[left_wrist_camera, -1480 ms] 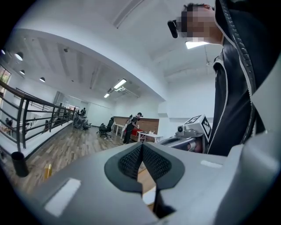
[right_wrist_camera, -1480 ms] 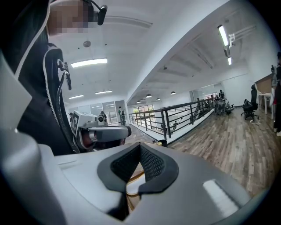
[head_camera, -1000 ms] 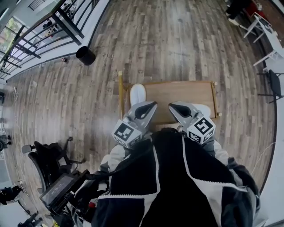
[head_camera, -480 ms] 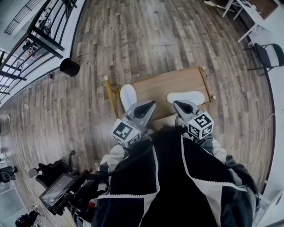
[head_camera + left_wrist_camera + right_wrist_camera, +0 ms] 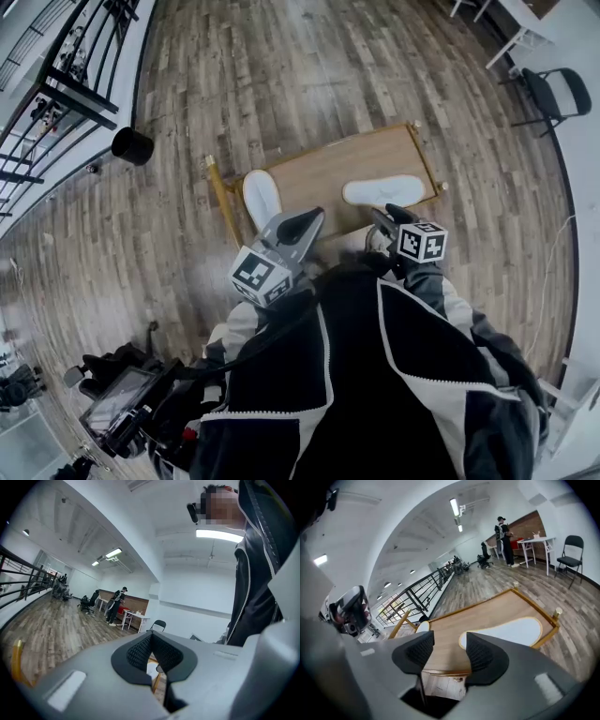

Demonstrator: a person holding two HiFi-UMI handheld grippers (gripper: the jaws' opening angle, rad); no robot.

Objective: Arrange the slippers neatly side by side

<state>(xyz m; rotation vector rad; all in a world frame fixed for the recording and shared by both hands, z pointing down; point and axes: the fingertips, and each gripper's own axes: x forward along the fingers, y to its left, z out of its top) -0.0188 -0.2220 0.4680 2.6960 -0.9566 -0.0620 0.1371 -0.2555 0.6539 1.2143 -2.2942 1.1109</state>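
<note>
Two white slippers lie on a low wooden tray (image 5: 319,169) on the floor. One slipper (image 5: 262,197) lies lengthwise at the tray's left end. The other slipper (image 5: 383,190) lies crosswise at the right; the right gripper view shows it sole-up (image 5: 506,632) just beyond the jaws. My left gripper (image 5: 307,219) hovers above the tray's near edge, shut with nothing in it. My right gripper (image 5: 382,219) hangs just short of the crosswise slipper. Its jaws are opening, and nothing is between them (image 5: 450,651).
A black round bin (image 5: 131,145) stands on the plank floor at the far left, beside a railing (image 5: 56,84). A folding chair (image 5: 553,94) is at the far right. An office chair (image 5: 94,375) sits behind me at the left. A person (image 5: 505,536) stands far off by a white table (image 5: 534,541).
The right gripper's jaws have gone from closed to apart. The head view has swung, so the tray now looks tilted and the right-hand slipper shows in full.
</note>
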